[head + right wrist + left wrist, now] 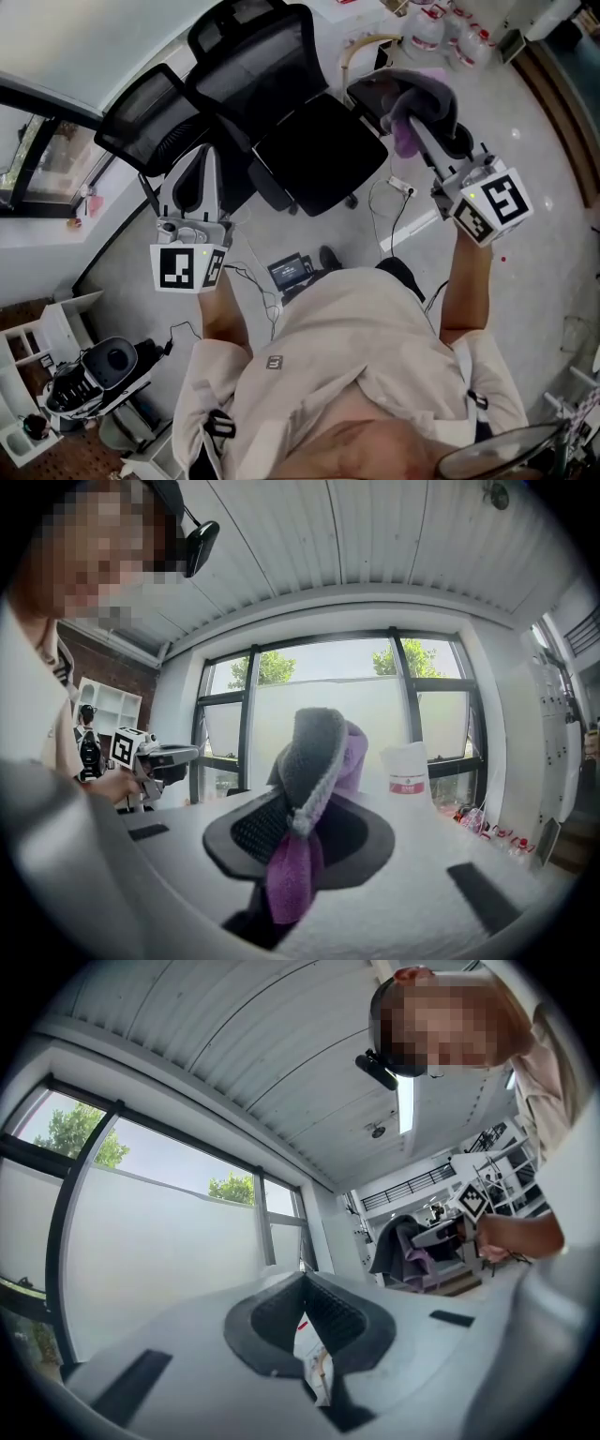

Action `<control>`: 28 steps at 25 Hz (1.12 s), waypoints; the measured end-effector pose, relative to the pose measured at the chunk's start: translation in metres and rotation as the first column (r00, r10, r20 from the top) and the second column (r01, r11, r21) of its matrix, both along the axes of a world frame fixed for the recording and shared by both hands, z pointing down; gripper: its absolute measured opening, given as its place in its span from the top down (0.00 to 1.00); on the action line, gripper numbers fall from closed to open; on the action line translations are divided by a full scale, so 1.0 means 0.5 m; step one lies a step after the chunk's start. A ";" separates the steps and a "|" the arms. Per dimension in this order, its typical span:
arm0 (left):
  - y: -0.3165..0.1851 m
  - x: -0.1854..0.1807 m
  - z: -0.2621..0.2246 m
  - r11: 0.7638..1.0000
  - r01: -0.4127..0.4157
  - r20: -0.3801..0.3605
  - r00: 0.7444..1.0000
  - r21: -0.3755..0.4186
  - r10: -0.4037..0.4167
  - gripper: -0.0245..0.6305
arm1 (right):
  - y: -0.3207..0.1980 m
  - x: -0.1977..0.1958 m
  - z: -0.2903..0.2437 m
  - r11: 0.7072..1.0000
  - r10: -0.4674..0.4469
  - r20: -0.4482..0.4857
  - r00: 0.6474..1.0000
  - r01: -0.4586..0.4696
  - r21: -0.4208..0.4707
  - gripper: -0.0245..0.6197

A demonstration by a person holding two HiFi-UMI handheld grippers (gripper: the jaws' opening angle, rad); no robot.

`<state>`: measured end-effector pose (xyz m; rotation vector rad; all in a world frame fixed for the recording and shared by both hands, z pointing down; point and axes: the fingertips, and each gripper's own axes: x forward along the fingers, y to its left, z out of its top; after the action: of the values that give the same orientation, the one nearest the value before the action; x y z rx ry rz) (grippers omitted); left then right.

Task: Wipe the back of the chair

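- Left gripper (208,159): jaws closed tip to tip, nothing between them; tips near the lower edge of a black mesh panel (150,122), just right of the window wall (37,159).
- Chair (319,150): black, with its mesh back (248,52) upright, clear of both grippers.
- Right gripper (417,127): jaws clamped on a grey-and-purple cloth (422,94), just past the seat's right corner.
- Grey floor (534,131): lies open beyond, far right.
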<state>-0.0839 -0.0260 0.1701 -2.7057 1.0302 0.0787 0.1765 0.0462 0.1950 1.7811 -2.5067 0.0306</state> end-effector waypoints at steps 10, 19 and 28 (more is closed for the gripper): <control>-0.073 -0.074 -0.001 0.997 0.077 -0.019 0.997 -0.004 -0.077 0.95 | -0.129 -0.038 -0.036 0.998 -0.047 -0.025 0.999 0.048 0.033 0.85; -0.144 -0.059 -0.001 0.988 0.157 -0.004 0.988 -0.011 -0.157 0.95 | -0.247 0.000 -0.039 0.994 -0.102 -0.013 0.995 0.103 0.044 0.85; -0.217 -0.065 0.018 0.957 0.287 0.020 0.958 -0.035 -0.287 0.95 | -0.467 0.005 -0.027 0.977 -0.204 -0.020 0.979 0.205 0.052 0.85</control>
<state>-0.1166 -0.1345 0.1791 -2.5518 1.4204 -0.0128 0.1790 -0.1871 0.1817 1.5242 -2.6901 -0.0606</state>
